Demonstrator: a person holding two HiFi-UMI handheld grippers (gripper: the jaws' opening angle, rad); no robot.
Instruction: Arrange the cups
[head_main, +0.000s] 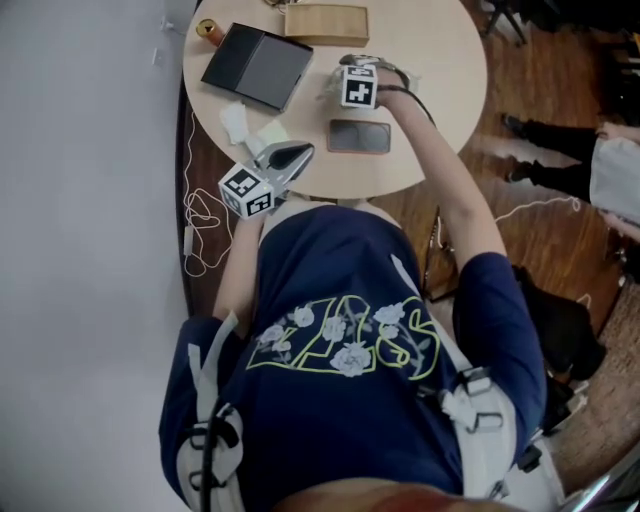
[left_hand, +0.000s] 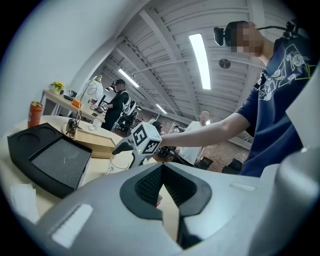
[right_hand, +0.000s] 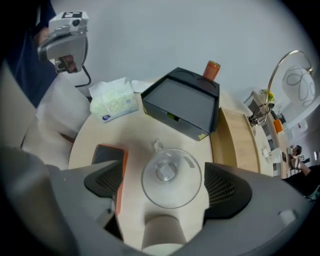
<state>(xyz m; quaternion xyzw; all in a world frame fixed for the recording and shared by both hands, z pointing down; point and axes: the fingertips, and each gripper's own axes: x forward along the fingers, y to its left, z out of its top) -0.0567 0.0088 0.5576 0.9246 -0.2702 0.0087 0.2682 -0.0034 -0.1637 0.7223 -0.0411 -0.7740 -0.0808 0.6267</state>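
A clear glass cup (right_hand: 171, 177) with a small handle stands upright on the round light table (right_hand: 135, 135). My right gripper (right_hand: 167, 185) points down over it, and its wide-apart jaws flank the cup without pressing on it. The head view shows that gripper (head_main: 358, 70) at the table's middle, hiding the cup. My left gripper (head_main: 303, 151) hovers level at the table's near-left edge, shut on nothing. In the left gripper view its pads (left_hand: 150, 182) meet, and beyond them the glass cup (left_hand: 120, 162) stands under the right gripper's marker cube (left_hand: 145, 139).
A black tray (head_main: 257, 66) lies at the table's back left, an orange can (head_main: 210, 30) behind it. A wooden box (head_main: 326, 22) sits at the far edge. A phone (head_main: 359, 136) lies beside the cup, a tissue pack (head_main: 250, 128) near the left gripper. Another person's legs (head_main: 560, 160) show at the right.
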